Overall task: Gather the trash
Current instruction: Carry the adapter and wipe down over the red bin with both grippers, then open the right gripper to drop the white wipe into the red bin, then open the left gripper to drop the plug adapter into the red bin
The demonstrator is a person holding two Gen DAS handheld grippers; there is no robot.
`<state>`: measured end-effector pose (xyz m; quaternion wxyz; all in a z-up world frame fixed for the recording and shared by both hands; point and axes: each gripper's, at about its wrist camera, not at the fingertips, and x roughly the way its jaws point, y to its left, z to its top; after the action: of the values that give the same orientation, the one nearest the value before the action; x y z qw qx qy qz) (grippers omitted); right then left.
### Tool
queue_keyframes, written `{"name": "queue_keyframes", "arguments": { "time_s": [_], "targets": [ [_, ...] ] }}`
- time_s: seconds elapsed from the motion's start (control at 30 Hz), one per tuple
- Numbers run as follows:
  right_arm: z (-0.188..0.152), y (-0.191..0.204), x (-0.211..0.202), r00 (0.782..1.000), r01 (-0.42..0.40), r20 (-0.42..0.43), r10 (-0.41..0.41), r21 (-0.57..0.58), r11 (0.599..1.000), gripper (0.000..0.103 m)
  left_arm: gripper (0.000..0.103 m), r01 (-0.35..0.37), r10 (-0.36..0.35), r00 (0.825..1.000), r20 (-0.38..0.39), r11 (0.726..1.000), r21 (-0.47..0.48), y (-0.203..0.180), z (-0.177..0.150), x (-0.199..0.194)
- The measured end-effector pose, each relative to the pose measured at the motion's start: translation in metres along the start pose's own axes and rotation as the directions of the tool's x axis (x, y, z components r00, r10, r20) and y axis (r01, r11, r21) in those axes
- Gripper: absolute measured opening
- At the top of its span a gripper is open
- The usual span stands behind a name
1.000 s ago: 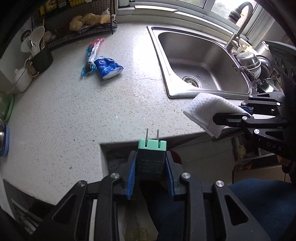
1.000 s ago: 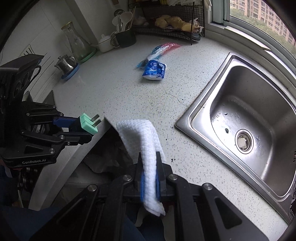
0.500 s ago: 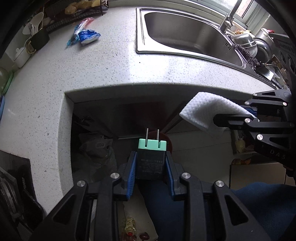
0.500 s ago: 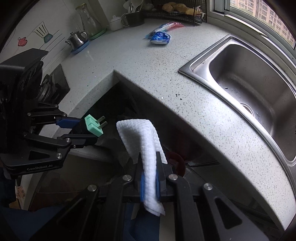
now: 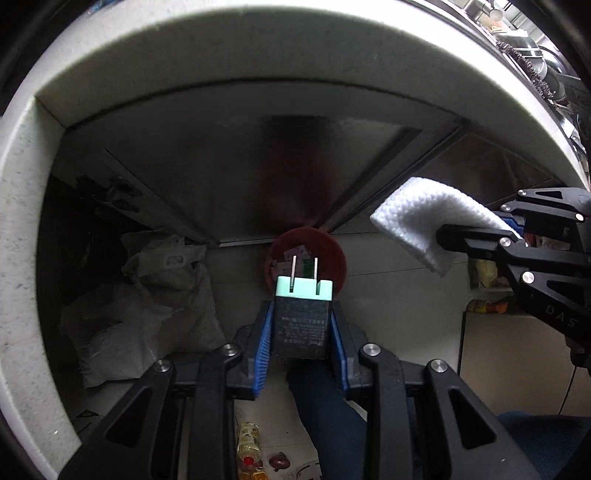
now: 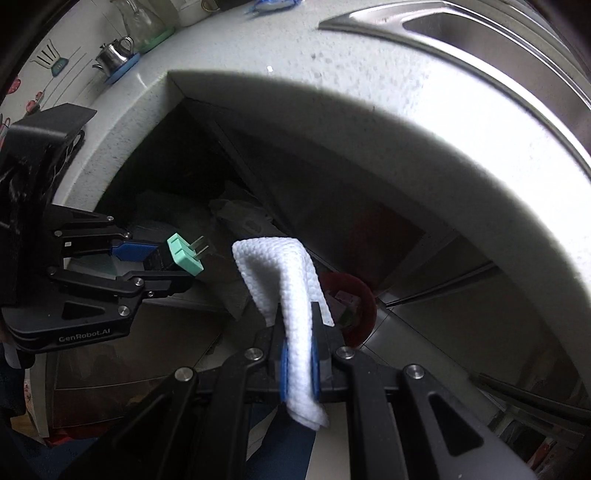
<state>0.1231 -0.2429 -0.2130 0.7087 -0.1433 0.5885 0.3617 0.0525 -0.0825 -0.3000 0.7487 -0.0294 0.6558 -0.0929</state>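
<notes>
My left gripper (image 5: 301, 325) is shut on a black plug adapter (image 5: 301, 321) with a mint-green face and two metal prongs pointing down; it also shows in the right wrist view as the plug adapter (image 6: 177, 256). My right gripper (image 6: 297, 354) is shut on a folded white wipe (image 6: 291, 295), which hangs at the right of the left wrist view as the wipe (image 5: 424, 225). Both point steeply down below the counter's edge. A round dark-red bin (image 5: 325, 247) stands on the floor beneath the adapter's prongs; the bin (image 6: 360, 302) holds some scraps.
The speckled white counter edge (image 5: 221, 40) arches overhead, with a steel sink (image 6: 480, 33) set in it. Crumpled grey bags (image 5: 155, 302) lie under the counter at the left. A small bottle (image 5: 249, 439) lies on the floor. A blue-clad leg (image 5: 325, 413) is below.
Both grippers have sunk from above the countertop to below its edge, still holding the adapter and the wipe. The red bin on the floor has come into view and grown larger.
</notes>
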Motion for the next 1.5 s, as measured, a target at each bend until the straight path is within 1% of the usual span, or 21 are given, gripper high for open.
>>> {"name": "queue_keyframes", "arguments": {
  "time_s": [0.07,0.17,0.23,0.33,0.4,0.5,0.6,0.7,0.77,0.8,0.83,0.87,0.9,0.93,1.0,1.1,1.27,1.43,1.5],
  "targets": [
    [-0.001,-0.004,0.028,1.000,-0.006,-0.014,0.006,0.012,1.000,0.008,0.026,-0.002,0.002,1.000,-0.008,1.000,0.008,0.007,-0.002,0.022],
    [-0.006,-0.011,0.067,1.000,-0.022,-0.018,0.023,0.043,0.999,0.008,0.026,-0.032,0.032,0.999,-0.009,0.999,0.015,0.014,-0.006,0.062],
    [-0.010,-0.014,0.094,1.000,-0.005,-0.029,0.006,0.037,0.999,0.008,0.026,-0.041,0.041,0.999,-0.021,0.999,0.004,0.017,-0.008,0.090],
    [-0.015,-0.018,0.131,0.999,0.014,-0.045,-0.013,0.022,1.000,0.008,0.026,-0.059,0.059,0.998,-0.035,0.998,0.022,0.016,-0.010,0.124],
    [-0.017,-0.022,0.153,0.998,0.015,-0.060,-0.013,0.028,1.000,0.008,0.026,-0.053,0.054,0.998,-0.041,0.998,0.024,0.018,-0.012,0.140],
    [-0.016,-0.023,0.183,0.996,0.020,-0.083,-0.017,0.029,0.999,0.008,0.026,-0.044,0.044,0.997,-0.060,0.999,0.002,0.022,-0.014,0.160],
    [-0.023,-0.029,0.201,0.996,0.037,-0.081,-0.035,0.017,0.999,0.008,0.026,-0.058,0.056,0.995,-0.078,0.998,-0.018,0.029,-0.017,0.176],
    [-0.030,-0.030,0.218,0.995,0.057,-0.086,-0.057,0.006,0.998,0.009,0.026,-0.048,0.045,0.995,-0.091,0.998,-0.039,0.034,-0.020,0.188],
    [-0.035,-0.035,0.229,0.994,0.046,-0.098,-0.044,0.015,0.999,0.019,0.026,-0.057,0.054,0.993,-0.104,0.998,-0.032,0.035,-0.023,0.193],
    [-0.035,-0.034,0.233,0.994,0.039,-0.099,-0.037,0.016,0.999,0.032,0.026,-0.061,0.058,0.993,-0.107,0.998,-0.027,0.036,-0.024,0.195],
    [-0.036,-0.034,0.235,0.995,0.034,-0.098,-0.033,0.013,0.999,0.049,0.026,-0.062,0.059,0.992,-0.107,0.998,-0.025,0.037,-0.025,0.197],
    [-0.039,-0.037,0.236,0.995,0.035,-0.091,-0.034,0.010,0.999,0.058,0.026,-0.063,0.060,0.992,-0.108,0.998,-0.022,0.037,-0.025,0.197],
    [-0.040,-0.039,0.234,0.996,0.042,-0.083,-0.041,0.009,0.999,0.074,0.026,-0.066,0.064,0.992,-0.109,0.998,-0.020,0.038,-0.026,0.199],
    [-0.041,-0.038,0.234,0.996,0.052,-0.073,-0.052,0.010,0.999,0.079,0.026,-0.068,0.065,0.992,-0.111,0.998,-0.020,0.038,-0.027,0.199],
    [-0.043,-0.039,0.235,0.997,0.050,-0.067,-0.049,0.015,0.999,0.080,0.026,-0.064,0.062,0.992,-0.110,0.998,-0.022,0.039,-0.028,0.203],
    [-0.045,-0.041,0.234,0.997,0.055,-0.055,-0.053,0.028,0.998,0.086,0.026,-0.063,0.061,0.992,-0.109,0.998,-0.013,0.039,-0.027,0.202],
    [-0.047,-0.049,0.223,0.998,0.043,-0.050,-0.039,0.066,0.997,0.087,0.026,-0.039,0.038,0.995,-0.092,0.999,-0.005,0.033,-0.020,0.198],
    [-0.051,-0.056,0.211,0.998,0.059,-0.017,-0.058,0.118,0.991,0.090,0.026,-0.019,0.020,0.996,-0.092,1.000,0.013,0.022,-0.011,0.204],
    [-0.055,-0.061,0.204,0.998,0.065,-0.001,-0.066,0.140,0.988,0.093,0.026,-0.011,0.013,0.996,-0.089,1.000,0.016,0.016,-0.008,0.207]
  ]
}}
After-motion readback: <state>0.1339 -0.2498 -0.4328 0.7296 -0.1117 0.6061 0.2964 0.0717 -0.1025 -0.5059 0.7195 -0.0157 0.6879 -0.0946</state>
